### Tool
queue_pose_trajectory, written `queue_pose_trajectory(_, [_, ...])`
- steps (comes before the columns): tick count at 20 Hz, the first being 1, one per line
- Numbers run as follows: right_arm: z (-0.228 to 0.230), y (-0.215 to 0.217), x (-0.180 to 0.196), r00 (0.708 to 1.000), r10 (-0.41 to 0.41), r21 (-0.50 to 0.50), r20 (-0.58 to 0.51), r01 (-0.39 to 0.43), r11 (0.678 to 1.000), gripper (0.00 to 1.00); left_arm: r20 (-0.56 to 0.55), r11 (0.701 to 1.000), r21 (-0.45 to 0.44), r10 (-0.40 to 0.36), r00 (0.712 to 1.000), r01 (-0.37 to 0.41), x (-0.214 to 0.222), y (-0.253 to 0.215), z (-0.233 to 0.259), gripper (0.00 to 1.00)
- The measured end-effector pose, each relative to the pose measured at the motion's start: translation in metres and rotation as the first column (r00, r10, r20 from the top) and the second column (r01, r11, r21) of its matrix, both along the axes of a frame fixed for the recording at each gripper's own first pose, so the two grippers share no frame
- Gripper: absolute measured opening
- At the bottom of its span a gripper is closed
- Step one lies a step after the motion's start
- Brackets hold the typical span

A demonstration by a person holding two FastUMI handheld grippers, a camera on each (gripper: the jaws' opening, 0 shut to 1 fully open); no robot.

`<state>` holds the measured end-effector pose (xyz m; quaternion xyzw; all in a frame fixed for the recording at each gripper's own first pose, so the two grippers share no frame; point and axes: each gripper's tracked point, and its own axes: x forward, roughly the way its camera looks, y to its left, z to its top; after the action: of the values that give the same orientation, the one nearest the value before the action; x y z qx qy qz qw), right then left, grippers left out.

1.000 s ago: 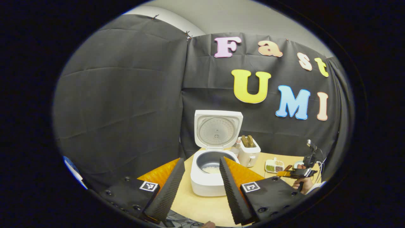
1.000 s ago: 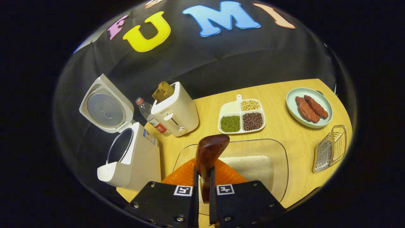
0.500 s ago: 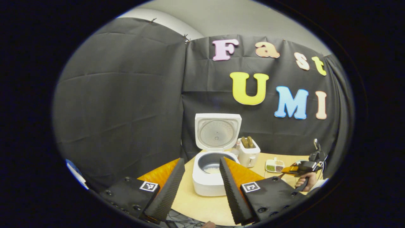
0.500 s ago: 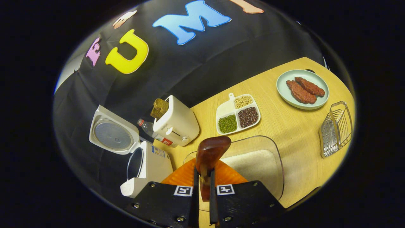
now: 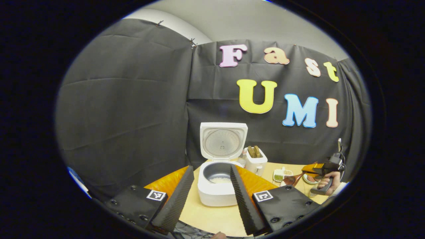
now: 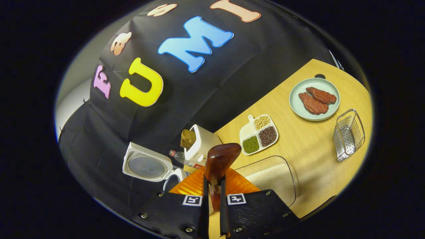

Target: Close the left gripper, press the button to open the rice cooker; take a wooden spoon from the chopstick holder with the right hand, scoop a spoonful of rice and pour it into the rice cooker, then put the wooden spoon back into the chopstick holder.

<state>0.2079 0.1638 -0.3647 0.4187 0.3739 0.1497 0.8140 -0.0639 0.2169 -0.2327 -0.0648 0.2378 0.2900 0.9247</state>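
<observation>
While the left gripper (image 5: 209, 196) idles with fingers spread, the right gripper (image 6: 212, 205), clamping the wooden spoon (image 6: 219, 162), has swung from the rice cooker (image 6: 147, 165) toward the chopstick holder (image 6: 348, 135), probably for return.

A big black cloth wall (image 5: 126, 109) hangs all around the booth. It has soft folds and creases in it. Two sheets of the cloth meet at a corner seam, and small clips hold them up at the top. Above the cloth there is a plain pale grey room wall (image 5: 232, 23). At the bottom stands a light yellow wooden counter (image 6: 308, 139) with fine straight lines in the wood. The back edge of the counter touches the cloth. The light is bright and even on the wood.
</observation>
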Motion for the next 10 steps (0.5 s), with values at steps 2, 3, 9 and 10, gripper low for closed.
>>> queue_pose_trajectory(2, [0.022,0.007,0.001,1.000,-0.020,0.070,0.005,0.020,0.997,0.13,0.004,1.000,0.005,-0.002,1.000,0.002,-0.004,0.003,0.002,0.75])
queue_pose_trajectory(3, [0.032,0.012,0.001,1.000,-0.027,0.107,0.008,0.026,0.994,0.13,0.005,1.000,0.004,0.000,1.000,0.000,-0.006,0.005,0.003,0.75])
queue_pose_trajectory(9, [0.095,0.082,-0.004,0.998,0.009,0.233,0.066,-0.024,0.972,0.13,0.012,1.000,0.011,0.026,1.000,-0.026,-0.031,0.022,0.011,0.75])
queue_pose_trajectory(10, [0.107,0.098,-0.006,0.997,0.017,0.246,0.080,-0.036,0.969,0.13,0.012,0.999,0.017,0.032,0.999,-0.032,-0.035,0.027,0.013,0.75])
